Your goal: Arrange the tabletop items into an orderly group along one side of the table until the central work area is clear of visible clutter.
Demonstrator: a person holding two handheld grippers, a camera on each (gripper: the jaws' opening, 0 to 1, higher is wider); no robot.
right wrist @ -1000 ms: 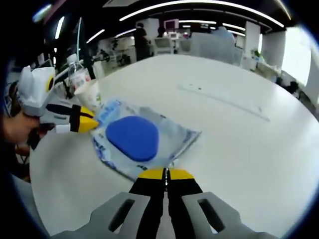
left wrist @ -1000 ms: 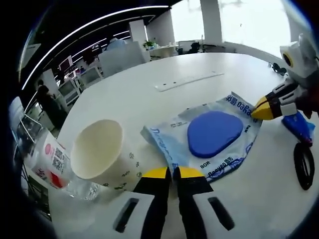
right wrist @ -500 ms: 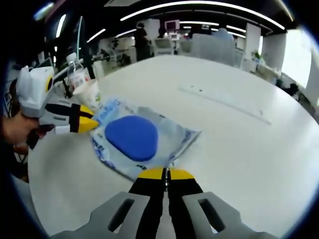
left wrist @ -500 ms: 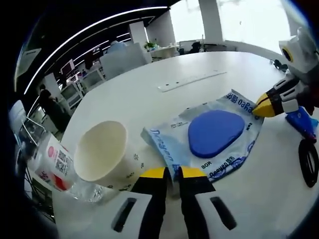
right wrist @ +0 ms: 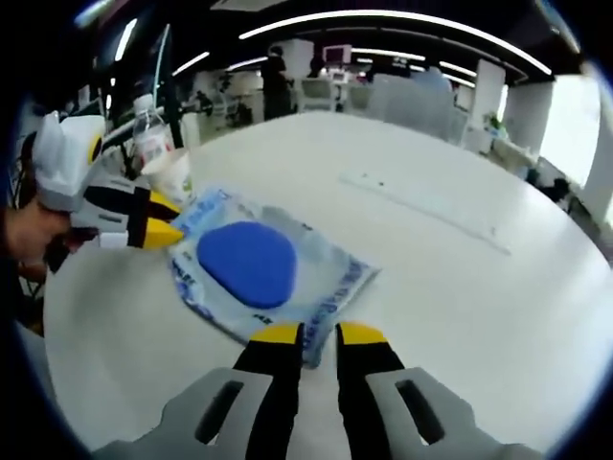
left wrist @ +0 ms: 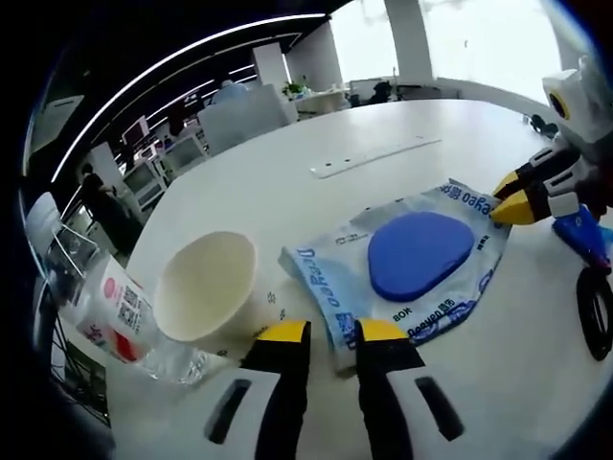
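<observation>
White round table point(left wrist: 287, 182) is sitting in an open-plan office, with desks, chairs and ceiling light strips showing behind it.

Clear plastic pouch point(left wrist: 402, 268) with blue print and a blue pad point(left wrist: 417, 251) inside is lying flat on the table, between the two grippers. In the right gripper view the same pouch point(right wrist: 268, 278) is lying just ahead of that gripper's jaws.

Left gripper point(left wrist: 330, 333): jaws are standing slightly parted, straddling the pouch's near edge, which is showing in the gap. Not clamping it as far as the gap shows. In the right gripper view it point(right wrist: 165, 218) is coming in from the left, tips apart at the pouch's far corner.

Right gripper point(right wrist: 316, 334): jaws are also standing slightly apart over the pouch's near edge, holding nothing. In the left gripper view it point(left wrist: 510, 196) is sitting at the pouch's far right corner, tips apart.

Paper cup point(left wrist: 203, 292) is standing upright just left of the pouch. Plastic bottle point(left wrist: 110, 316) with a red-and-white label is lying beside the cup.

Blue-handled scissors point(left wrist: 586, 278) are lying at the right edge, near the pouch. Long white strip point(left wrist: 375, 155) is lying farther back on the table.
</observation>
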